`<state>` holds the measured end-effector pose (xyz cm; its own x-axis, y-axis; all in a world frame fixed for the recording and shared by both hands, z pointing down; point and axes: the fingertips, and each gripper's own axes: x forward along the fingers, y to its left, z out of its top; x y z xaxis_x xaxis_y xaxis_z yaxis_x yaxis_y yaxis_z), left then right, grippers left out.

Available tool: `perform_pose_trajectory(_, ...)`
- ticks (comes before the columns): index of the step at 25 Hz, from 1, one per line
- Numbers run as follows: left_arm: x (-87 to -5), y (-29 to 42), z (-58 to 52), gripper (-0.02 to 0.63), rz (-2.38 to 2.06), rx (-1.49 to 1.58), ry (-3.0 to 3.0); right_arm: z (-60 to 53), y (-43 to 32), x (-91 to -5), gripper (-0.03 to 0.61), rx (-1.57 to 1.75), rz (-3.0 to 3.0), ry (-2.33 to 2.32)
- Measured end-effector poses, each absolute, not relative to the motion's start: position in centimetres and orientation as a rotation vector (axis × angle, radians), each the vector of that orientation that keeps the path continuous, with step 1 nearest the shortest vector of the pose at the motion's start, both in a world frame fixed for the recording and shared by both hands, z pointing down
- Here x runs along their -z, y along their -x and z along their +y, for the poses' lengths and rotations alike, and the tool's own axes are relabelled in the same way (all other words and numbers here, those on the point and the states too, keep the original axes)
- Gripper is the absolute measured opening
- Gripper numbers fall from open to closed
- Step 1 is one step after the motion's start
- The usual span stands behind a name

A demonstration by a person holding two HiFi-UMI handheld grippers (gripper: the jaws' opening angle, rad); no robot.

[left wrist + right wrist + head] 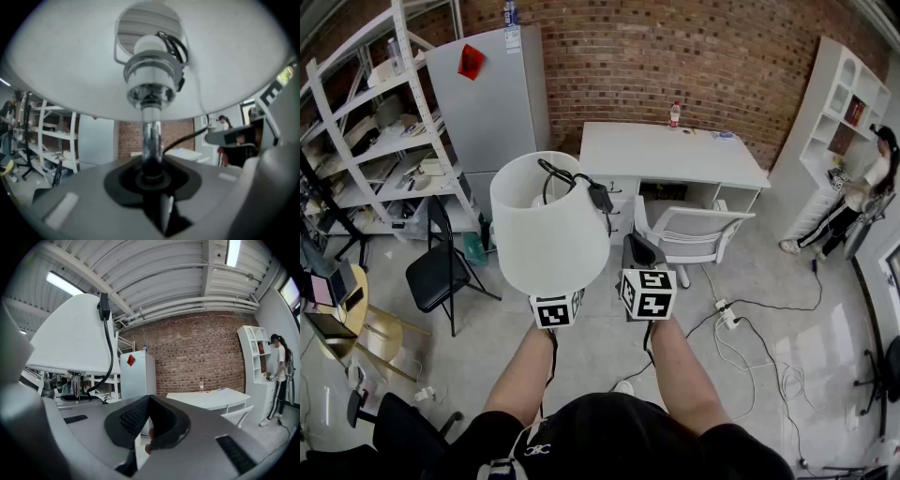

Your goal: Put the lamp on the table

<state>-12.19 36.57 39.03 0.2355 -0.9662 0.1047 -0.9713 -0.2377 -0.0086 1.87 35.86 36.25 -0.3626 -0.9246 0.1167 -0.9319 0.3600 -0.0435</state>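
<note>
In the head view I hold a lamp with a white shade upright in front of me, its black cord and plug draped over the shade's top. My left gripper sits under the shade, shut on the lamp's chrome stem; the stem rises from between the jaws of the left gripper. My right gripper is beside the lamp, apart from it. In its own view the right gripper is shut and empty, with the shade to its left. The white table stands ahead by the brick wall, also seen as the table.
A white chair stands at the table and a bottle on its far edge. A black folding chair, white shelves and a fridge are to the left. A bookcase and a person are at right. Cables lie on the floor.
</note>
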Motion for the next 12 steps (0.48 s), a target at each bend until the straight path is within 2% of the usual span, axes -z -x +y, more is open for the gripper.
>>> perform_pose_trajectory(12, -39.5, 9.4, 32.8, 0.094, -1.910, -0.152, -2.416, 32.1, -5.4, -37.1, -0.011, -0.217, -2.538, -1.760)
